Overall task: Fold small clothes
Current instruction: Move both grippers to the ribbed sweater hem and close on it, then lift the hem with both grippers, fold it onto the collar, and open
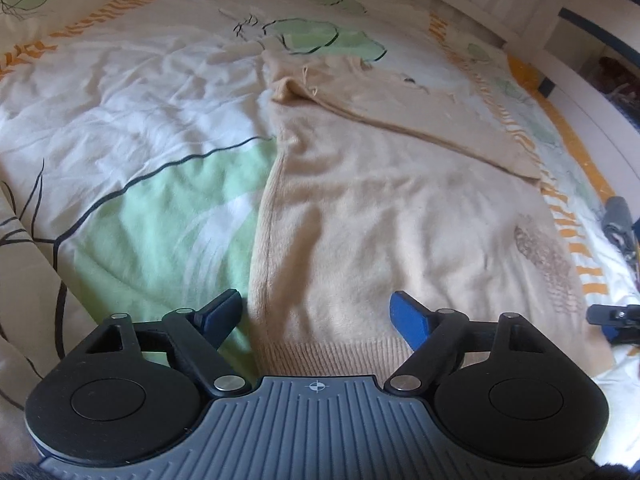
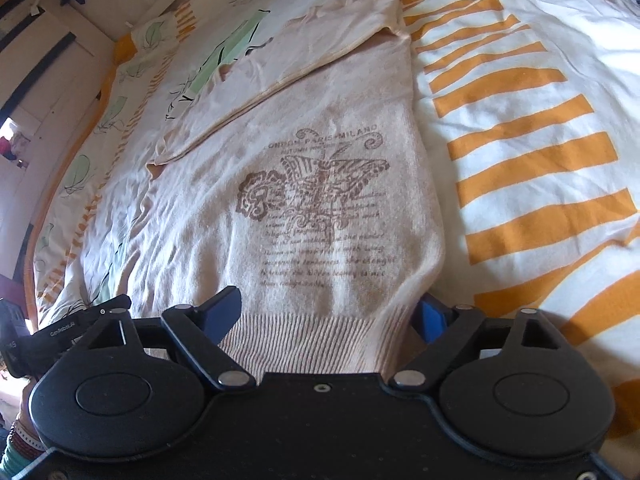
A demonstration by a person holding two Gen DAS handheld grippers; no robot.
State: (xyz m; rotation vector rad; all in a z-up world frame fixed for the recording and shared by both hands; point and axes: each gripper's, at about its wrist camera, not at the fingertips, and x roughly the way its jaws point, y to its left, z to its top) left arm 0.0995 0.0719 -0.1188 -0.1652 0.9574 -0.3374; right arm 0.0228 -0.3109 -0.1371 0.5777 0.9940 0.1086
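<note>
Two grippers — left gripper (image 1: 316,314) and right gripper (image 2: 326,314) — sit at the ribbed hem of the cream sweater (image 2: 320,200), flat on the patterned bedcover (image 2: 520,120), fingers spread astride the hem corners, not pinching — probably set to lift it evenly for a fold.

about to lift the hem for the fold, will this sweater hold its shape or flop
Probably floppy: the sweater is a soft knit lying wrinkled on the bedspread, one sleeve draped limp across it. The ribbed hem looks thicker, so it should grip well. Lifted by two corners, the middle would likely sag.
</note>
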